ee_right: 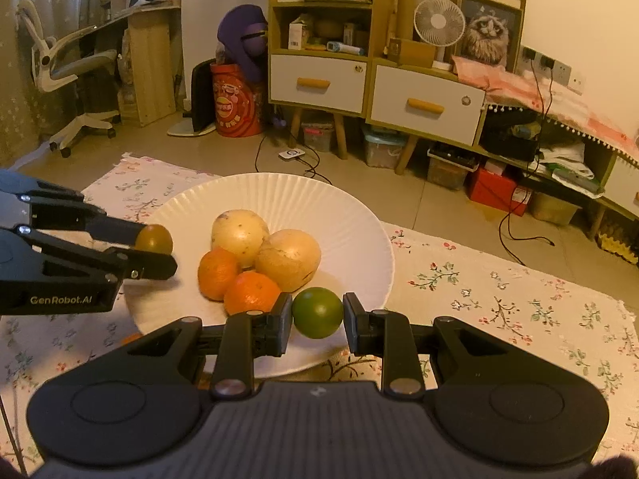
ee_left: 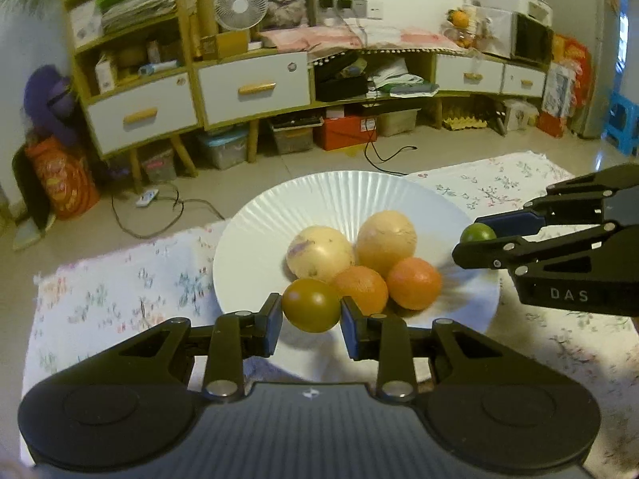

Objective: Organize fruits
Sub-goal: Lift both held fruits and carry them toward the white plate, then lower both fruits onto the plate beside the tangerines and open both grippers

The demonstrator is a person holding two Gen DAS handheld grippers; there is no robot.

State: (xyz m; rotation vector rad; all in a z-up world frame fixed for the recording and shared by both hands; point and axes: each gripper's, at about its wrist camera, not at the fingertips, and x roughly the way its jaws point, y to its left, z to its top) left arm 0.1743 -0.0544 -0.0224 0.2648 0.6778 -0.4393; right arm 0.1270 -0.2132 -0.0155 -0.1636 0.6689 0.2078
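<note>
Two claws meet over one white fluted plate (ee_left: pixel 319 195), the landmark for everything else. In the left wrist view, the left claw (ee_left: pixel 311 311) is clamped on an olive-brown round fruit (ee_left: pixel 311 305), held over the plate's near rim. Just beyond it, on the plate, lie two oranges (ee_left: pixel 413 283) side by side, and behind them two pale yellow fruits (ee_left: pixel 319 253) touching each other. At the plate's right edge the right claw (ee_left: pixel 477 235) comes in sideways, closed on a small green fruit (ee_left: pixel 477 233); its black body carries the letters "DAS". The plate rests on a flowered cloth (ee_left: pixel 120 291) spread over the counter.

In the right wrist view, the right claw (ee_right: pixel 317 313) pinches the green fruit (ee_right: pixel 317 312) over the plate's (ee_right: pixel 279 195) near right rim. The oranges (ee_right: pixel 251 293) lie just left of it, and the pale yellow fruits (ee_right: pixel 287 259) behind them. At the plate's left edge the left claw (ee_right: pixel 153 239) grips the olive-brown fruit (ee_right: pixel 153 238); its side reads "GenRobot.AI". Beyond the plate, on the floor, stands a red drum (ee_right: pixel 233 103) with printed characters too blurred to read.
</note>
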